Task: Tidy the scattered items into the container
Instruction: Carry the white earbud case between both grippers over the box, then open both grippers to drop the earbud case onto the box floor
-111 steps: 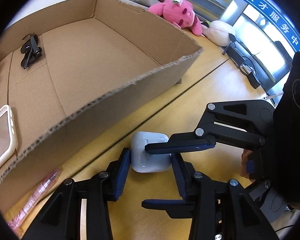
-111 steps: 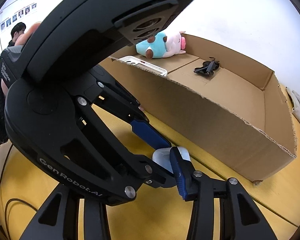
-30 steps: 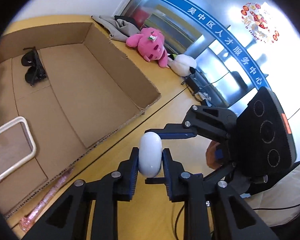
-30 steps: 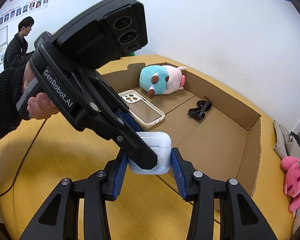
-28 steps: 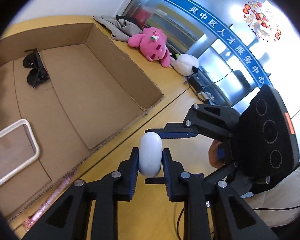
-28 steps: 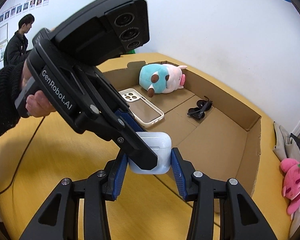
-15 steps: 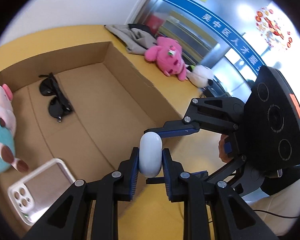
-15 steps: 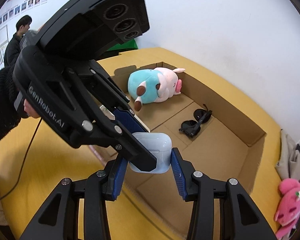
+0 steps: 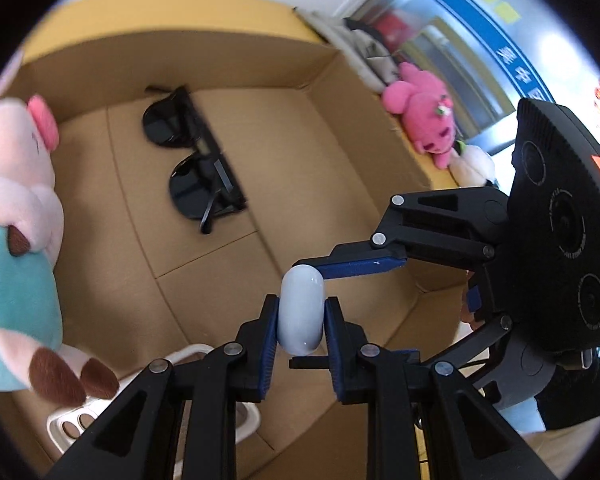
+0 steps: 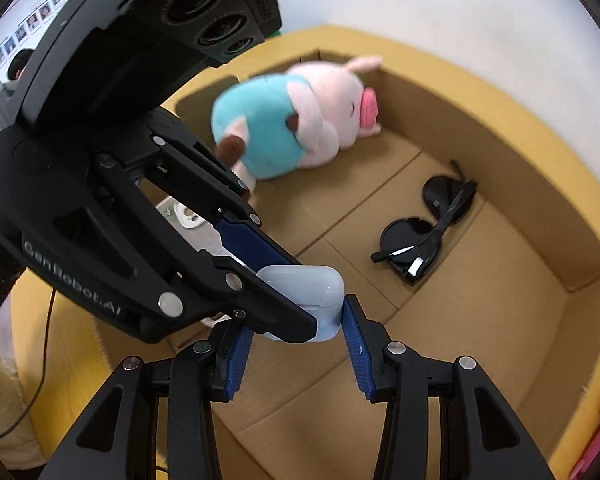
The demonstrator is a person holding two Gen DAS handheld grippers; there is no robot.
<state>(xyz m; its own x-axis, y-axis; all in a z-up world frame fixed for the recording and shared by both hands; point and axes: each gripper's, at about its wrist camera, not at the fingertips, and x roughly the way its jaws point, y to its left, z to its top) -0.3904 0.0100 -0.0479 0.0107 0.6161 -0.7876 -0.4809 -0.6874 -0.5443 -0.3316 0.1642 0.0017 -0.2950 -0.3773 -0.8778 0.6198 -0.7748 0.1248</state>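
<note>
Box (image 9: 324,80): open cardboard, below both grippers; holds plush pig (image 10: 300,120), sunglasses (image 9: 196,164), clear phone case (image 9: 72,420).
Outside: pink plush (image 9: 424,112) by far wall.
Earbud case (image 9: 302,312): white, above box floor, long axis upright in left view.
Left gripper (image 9: 302,320): narrow, clamping case sides.
Right gripper (image 10: 296,336): pads also on case.

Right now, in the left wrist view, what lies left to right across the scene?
Plush pig → sunglasses → white earbuds case, clamped by both grippers over the cardboard box → pink plush toy on the table outside the box.
</note>
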